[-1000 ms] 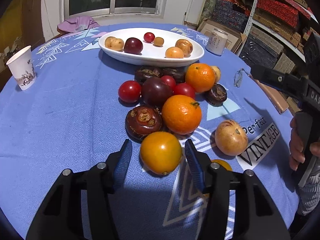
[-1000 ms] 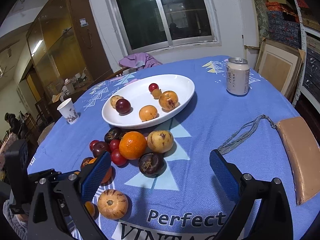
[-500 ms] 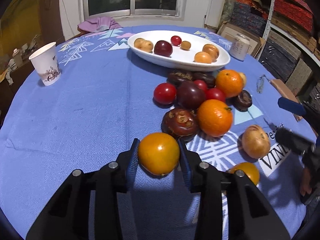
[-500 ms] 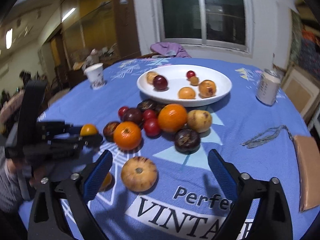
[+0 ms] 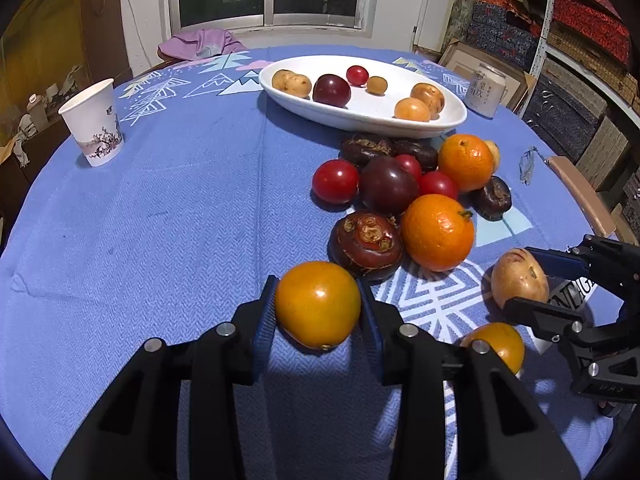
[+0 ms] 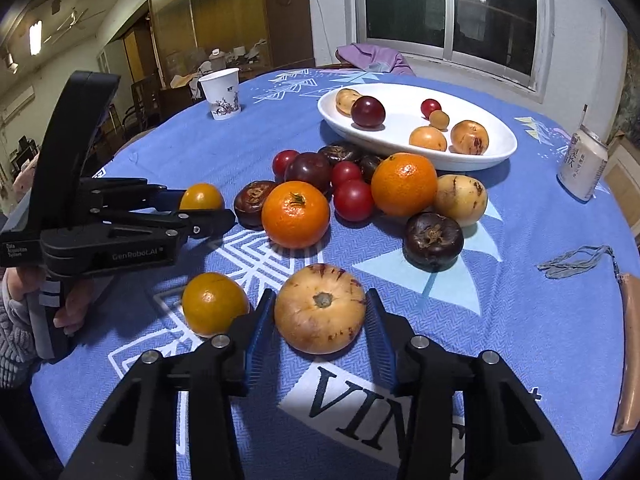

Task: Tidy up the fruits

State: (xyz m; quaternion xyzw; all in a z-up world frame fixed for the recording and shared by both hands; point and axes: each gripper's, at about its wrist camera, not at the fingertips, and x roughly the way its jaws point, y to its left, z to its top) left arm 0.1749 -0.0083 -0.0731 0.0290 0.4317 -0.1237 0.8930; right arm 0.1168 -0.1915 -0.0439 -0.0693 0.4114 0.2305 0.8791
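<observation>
Between the fingers of the left tongs, a yellow tomato is clamped clear for carrying to the white dish ahead, while the right tongs stand apart around a pale melon on the cloth.

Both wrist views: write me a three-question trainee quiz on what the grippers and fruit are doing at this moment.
1. True or false: the left gripper is clamped on a red tomato.
2. How many fruits lie in the white dish? A four, B six, C nine.
3. Fill in: the right gripper has its fingers on either side of the ____.
Key: 1 false, it grips the yellow tomato. 2 B. 3 pepino melon.
</observation>
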